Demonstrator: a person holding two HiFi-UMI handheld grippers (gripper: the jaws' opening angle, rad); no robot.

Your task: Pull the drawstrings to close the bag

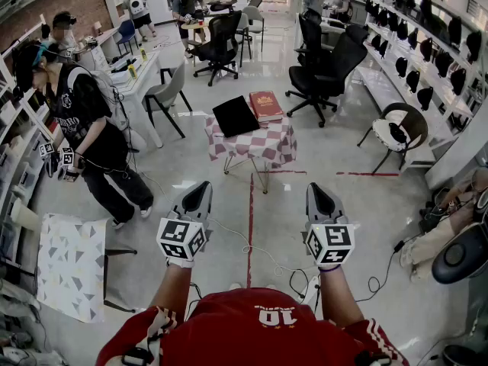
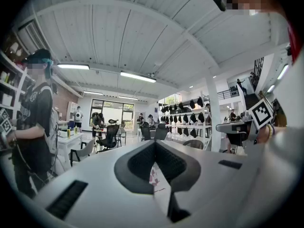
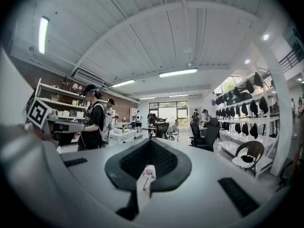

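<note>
Two grippers hover well short of the tabletop [image 1: 263, 147]; the left gripper [image 1: 198, 195] and the right gripper [image 1: 320, 195] both have their fingers pressed together, pinching nothing. The black bag [image 1: 235, 116] lies flat on that checkered tabletop, just beside a red book [image 1: 266, 105].

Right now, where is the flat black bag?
The flat black bag lies in the head view's centre on the red-and-white checkered table, just left of the red hardcover book.

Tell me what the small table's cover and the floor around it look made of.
Table cover: looks like soft cloth, red-and-white checks, matte; its edges hang in folds. Floor: hard, glossy, likely polished tile or coated concrete; it mirrors light.
</note>
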